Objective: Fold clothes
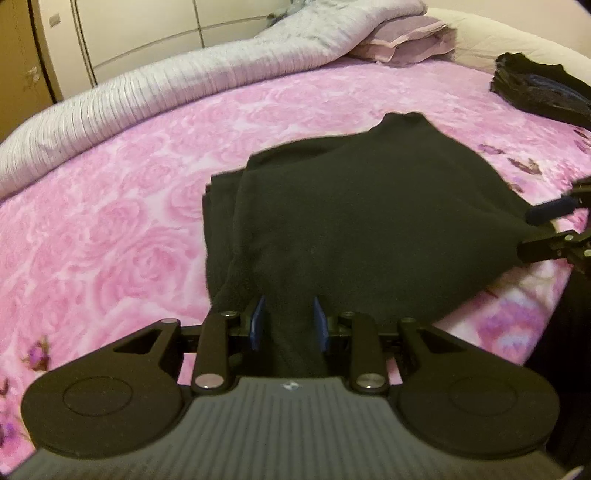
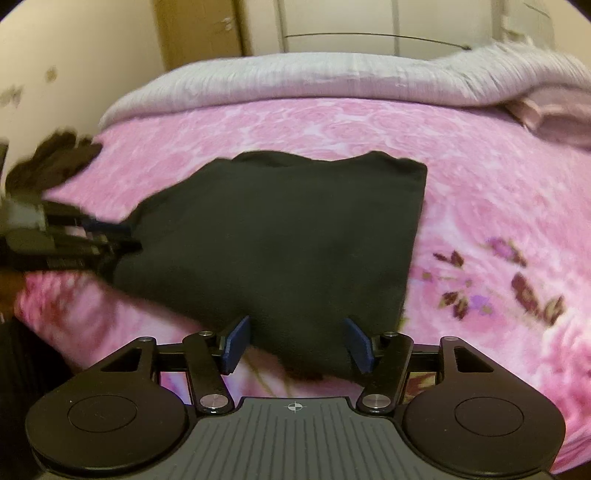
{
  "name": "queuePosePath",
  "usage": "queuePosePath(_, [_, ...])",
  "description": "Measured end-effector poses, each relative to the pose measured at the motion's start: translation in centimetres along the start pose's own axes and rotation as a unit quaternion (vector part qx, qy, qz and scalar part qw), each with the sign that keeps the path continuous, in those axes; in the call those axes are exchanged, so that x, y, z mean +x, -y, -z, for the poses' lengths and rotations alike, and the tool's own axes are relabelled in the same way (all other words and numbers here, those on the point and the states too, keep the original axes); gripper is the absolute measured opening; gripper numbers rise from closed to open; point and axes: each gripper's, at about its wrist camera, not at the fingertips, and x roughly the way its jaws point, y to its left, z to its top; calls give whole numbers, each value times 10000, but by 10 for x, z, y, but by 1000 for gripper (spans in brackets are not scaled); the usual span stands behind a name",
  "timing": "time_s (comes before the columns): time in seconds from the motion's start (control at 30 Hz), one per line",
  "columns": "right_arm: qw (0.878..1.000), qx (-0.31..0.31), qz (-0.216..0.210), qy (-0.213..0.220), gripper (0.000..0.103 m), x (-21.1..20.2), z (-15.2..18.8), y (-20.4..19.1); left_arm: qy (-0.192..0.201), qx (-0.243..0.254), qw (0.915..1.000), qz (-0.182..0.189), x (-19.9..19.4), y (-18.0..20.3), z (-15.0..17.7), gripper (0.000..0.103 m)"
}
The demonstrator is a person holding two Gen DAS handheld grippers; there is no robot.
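Observation:
A black garment (image 1: 369,206) lies folded on the pink rose-print bedspread (image 1: 110,221). Its near edge rises in a bunch into my left gripper (image 1: 289,321), and the cloth fills the gap between the blue pads (image 1: 258,321), which are shut on it. In the right wrist view the same garment (image 2: 295,236) spreads ahead of my right gripper (image 2: 297,343). That gripper's blue pads (image 2: 236,343) stand wide apart with a loose corner of cloth between them, not pinched. Each gripper also shows from the side at the other view's edge, the right gripper (image 1: 543,229) and the blurred left gripper (image 2: 122,236).
A rolled grey blanket (image 1: 147,96) runs along the far side of the bed, with a mauve pillow (image 1: 406,40) behind it. A second dark pile of clothes (image 1: 539,92) lies at the far right. Wardrobe doors (image 2: 332,22) stand beyond the bed.

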Motion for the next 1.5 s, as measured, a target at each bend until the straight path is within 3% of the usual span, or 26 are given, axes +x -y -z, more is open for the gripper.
queuePosePath(0.13, [9897, -1368, 430, -1, 61, -12, 15, -19, 600, 937, 9938, -39, -34, 16, 19, 58])
queuePosePath(0.2, [9776, -2015, 608, 8, 61, -10, 25, -30, 762, 1453, 9864, -67, -40, 30, 27, 61])
queuePosePath(0.33, [9397, -3314, 842, 36, 61, 19, 38, -57, 710, 2167, 9736, 15, -27, 61, 34, 61])
queuePosePath(0.43, [9036, -4150, 1026, 286, 61, 40, 45, -72, 667, 2556, 9644, -121, -9, 80, 32, 62])
queuePosePath(0.47, [8976, -4256, 1087, 370, 61, 44, 43, -74, 657, 2715, 9599, -219, -1, 85, 31, 62])
queuePosePath(0.53, [8995, -4245, 974, 359, 46, 48, 35, -71, 730, 3031, 9490, -476, 12, 94, 29, 63])
queuePosePath(0.57, [9004, -4235, 925, 362, 33, 49, 32, -69, 747, 3183, 9432, -589, 17, 97, 27, 63])
queuePosePath(0.67, [9048, -4118, 941, 544, 26, 37, 26, -63, 773, 3744, 9187, -992, 32, 100, 24, 62])
queuePosePath(0.7, [9060, -4077, 973, 589, 25, 33, 25, -62, 752, 3873, 9123, -1099, 38, 98, 23, 56])
queuePosePath(0.8, [9076, -4020, 1057, 595, 26, 30, 25, -61, 498, 3980, 9095, -1092, 54, 88, 19, 21])
queuePosePath(0.87, [8980, -4224, 1091, 564, 28, 34, 35, -66, 425, 4013, 9098, -974, 59, 84, 19, 18])
queuePosePath(0.93, [8764, -4620, 1280, 449, 32, 42, 49, -75, 401, 3971, 9125, -892, 59, 81, 18, 16])
queuePosePath(1.0, [8521, -4995, 1510, 396, 37, 50, 64, -79, 365, 3824, 9199, -788, 59, 77, 13, 16])
queuePosePath(1.07, [8402, -5179, 1539, 455, 37, 55, 70, -78, 325, 3673, 9270, -683, 59, 71, 8, 16])
queuePosePath(1.2, [8466, -5067, 1563, 447, 38, 69, 53, -68, 261, 3608, 9303, -606, 56, 71, 3, 16])
queuePosePath(1.27, [8511, -5003, 1525, 450, 36, 77, 45, -64, 213, 3681, 9277, -592, 54, 73, 3, 15])
queuePosePath(1.33, [8549, -4969, 1414, 474, 25, 81, 39, -60, 131, 3762, 9250, -520, 52, 72, 0, 15])
queuePosePath(1.43, [8717, -4746, 1097, 541, 21, 77, 30, -49, -44, 3862, 9217, -349, 49, 71, -4, 14])
queuePosePath(1.5, [8802, -4632, 837, 608, 20, 70, 23, -40, -157, 4030, 9147, -249, 47, 71, -7, 14])
